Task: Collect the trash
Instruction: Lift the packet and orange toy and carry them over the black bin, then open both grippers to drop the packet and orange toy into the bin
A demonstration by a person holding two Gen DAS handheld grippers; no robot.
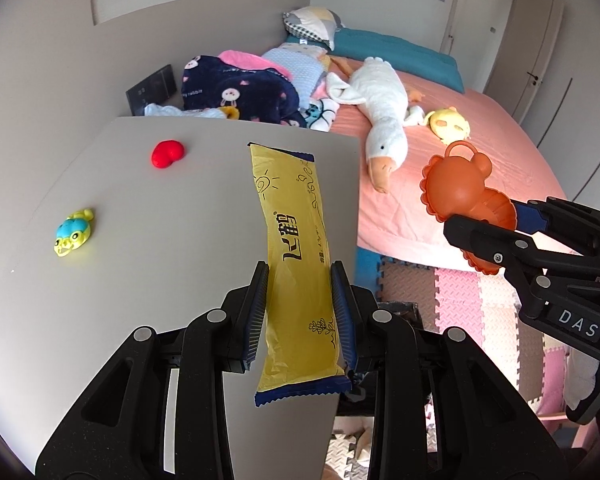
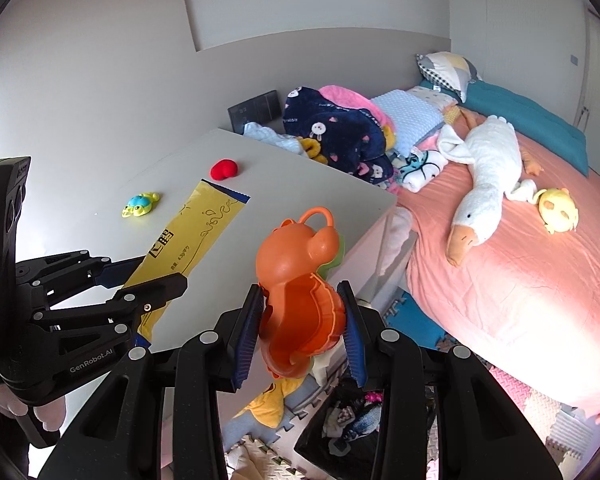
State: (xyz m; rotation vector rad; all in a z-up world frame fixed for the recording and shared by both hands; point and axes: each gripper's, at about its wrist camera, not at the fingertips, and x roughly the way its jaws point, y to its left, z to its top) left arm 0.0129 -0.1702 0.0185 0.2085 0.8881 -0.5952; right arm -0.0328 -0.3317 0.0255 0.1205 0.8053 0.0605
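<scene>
My left gripper [image 1: 300,276] is shut on a long yellow snack wrapper [image 1: 296,248] with blue ends, held above the grey tabletop [image 1: 172,216]. The wrapper also shows in the right wrist view [image 2: 196,232], with the left gripper [image 2: 148,272] at the left. My right gripper [image 2: 302,296] is shut on an orange plastic bear-shaped toy [image 2: 300,280], held past the table's right edge, above the floor. In the left wrist view the toy [image 1: 460,192] and right gripper [image 1: 496,224] are at the right.
A red heart toy [image 1: 167,153] and a small blue-yellow turtle toy [image 1: 74,232] lie on the table. A pink bed [image 1: 480,152] with a white goose plush [image 1: 380,108] is to the right. A dark bin [image 2: 352,420] with scraps stands on foam floor mats below.
</scene>
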